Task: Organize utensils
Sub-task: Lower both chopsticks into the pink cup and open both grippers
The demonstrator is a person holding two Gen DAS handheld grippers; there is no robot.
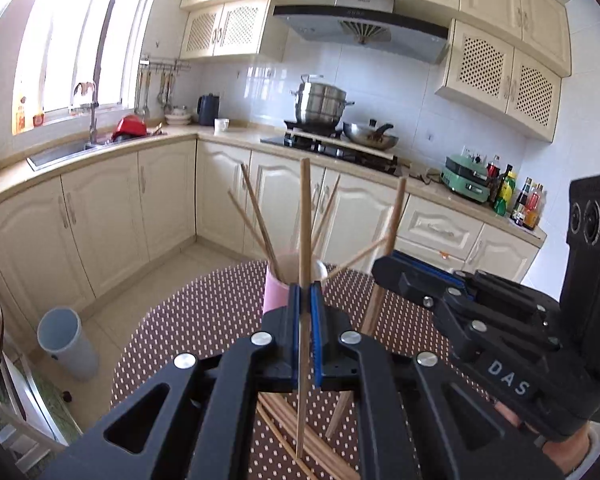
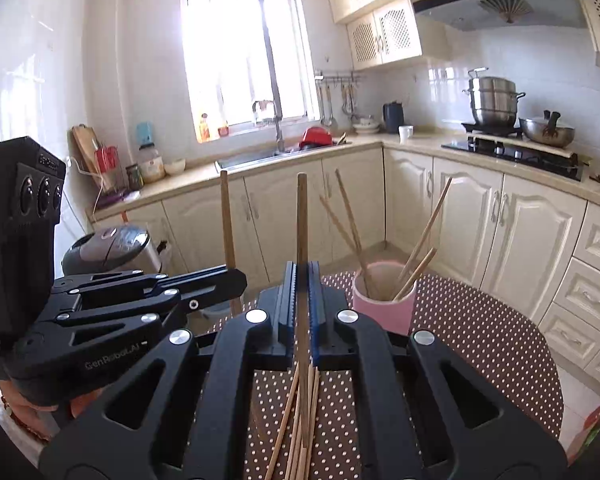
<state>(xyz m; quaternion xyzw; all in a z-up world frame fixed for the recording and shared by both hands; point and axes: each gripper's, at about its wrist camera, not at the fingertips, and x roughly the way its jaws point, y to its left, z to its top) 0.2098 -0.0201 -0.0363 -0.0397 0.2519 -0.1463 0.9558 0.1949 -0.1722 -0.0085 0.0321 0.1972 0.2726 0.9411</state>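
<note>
My left gripper (image 1: 306, 290) is shut on one wooden chopstick (image 1: 305, 220), held upright above the dotted brown tablecloth (image 1: 188, 320). Just beyond it stands a pink cup (image 1: 275, 294) with several chopsticks fanned out in it. My right gripper (image 2: 303, 276) is shut on a second upright chopstick (image 2: 302, 220); the pink cup (image 2: 384, 306) stands ahead to its right. Each gripper shows in the other's view: the right gripper (image 1: 382, 268) with its chopstick (image 1: 396, 216), and the left gripper (image 2: 230, 282) with its chopstick (image 2: 227, 216). Loose chopsticks (image 2: 296, 432) lie on the cloth below both.
The round table's far edge (image 2: 532, 328) curves off toward cream floor cabinets (image 1: 168, 196). A grey bin (image 1: 66, 344) stands on the floor at the left. A rice cooker (image 2: 108, 246) sits beyond the table's left side. A person's hand (image 1: 572, 444) holds the right gripper.
</note>
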